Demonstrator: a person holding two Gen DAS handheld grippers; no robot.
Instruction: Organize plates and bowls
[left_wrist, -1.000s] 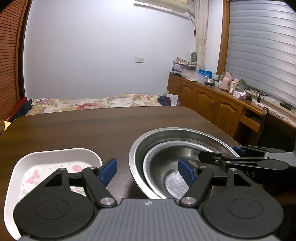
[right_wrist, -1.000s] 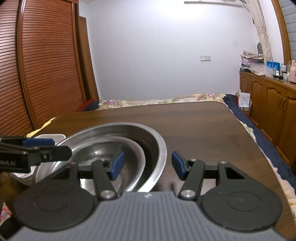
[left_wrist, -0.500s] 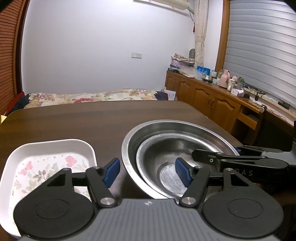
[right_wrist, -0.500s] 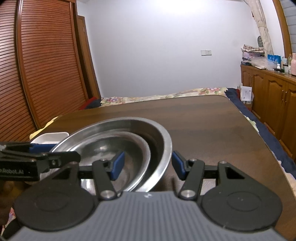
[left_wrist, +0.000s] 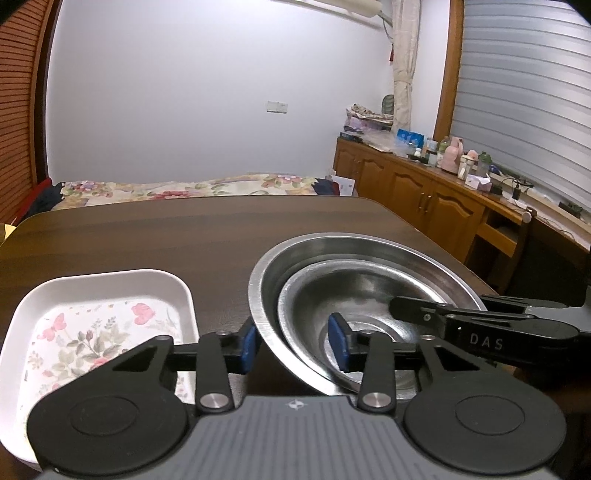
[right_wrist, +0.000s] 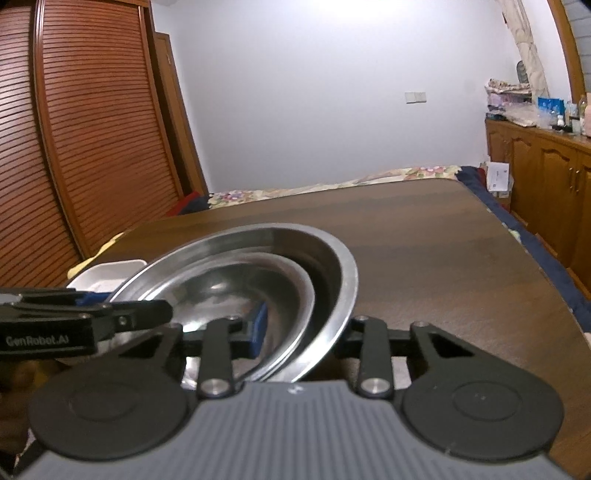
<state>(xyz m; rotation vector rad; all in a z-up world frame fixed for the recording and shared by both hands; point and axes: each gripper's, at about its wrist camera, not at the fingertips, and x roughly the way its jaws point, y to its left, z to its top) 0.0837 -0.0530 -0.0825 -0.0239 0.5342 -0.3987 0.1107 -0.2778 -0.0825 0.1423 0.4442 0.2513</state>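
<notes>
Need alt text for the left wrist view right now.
Left tongs straddle the near rim of two nested steel bowls on a dark table. A white floral tray sits left; right tongs reach in.

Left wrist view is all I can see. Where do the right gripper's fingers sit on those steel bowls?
Observer: The right gripper straddles both rims. Its blue inner pad is inside the small bowl, and its other finger is outside the large bowl.
Operator: Is it clamped on them?
Observer: I cannot tell; the outer pad is hidden behind the large bowl's wall.
Operator: How does my left gripper look from that side?
Observer: The left gripper reaches in over the opposite rim, and its side reads GenRobot.AI.
</notes>
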